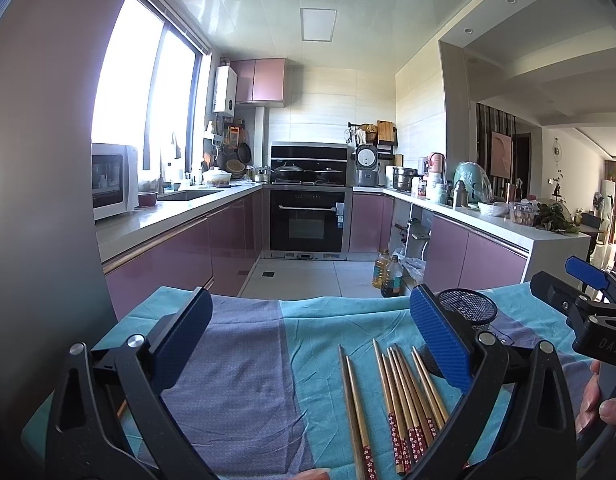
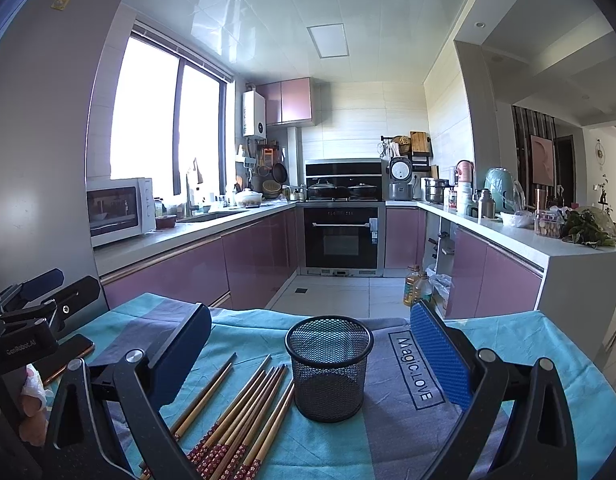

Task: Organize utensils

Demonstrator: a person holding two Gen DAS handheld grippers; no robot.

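Chopsticks (image 2: 231,412) lie beside mesh holder (image 2: 329,368) on striped cloth (image 2: 528,344); both grippers' jaws spread, empty

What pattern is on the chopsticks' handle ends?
Red with tiny pale flowers, on the chopsticks; clearest in the right wrist view.

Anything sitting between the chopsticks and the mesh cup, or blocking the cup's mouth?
Nothing visible does. The chopsticks lie flat on the cloth just left of the mesh cup, the nearest ones almost against its base. The cup stands upright, its mouth open and seemingly empty. Both grippers, left and right, have open jaws holding nothing.
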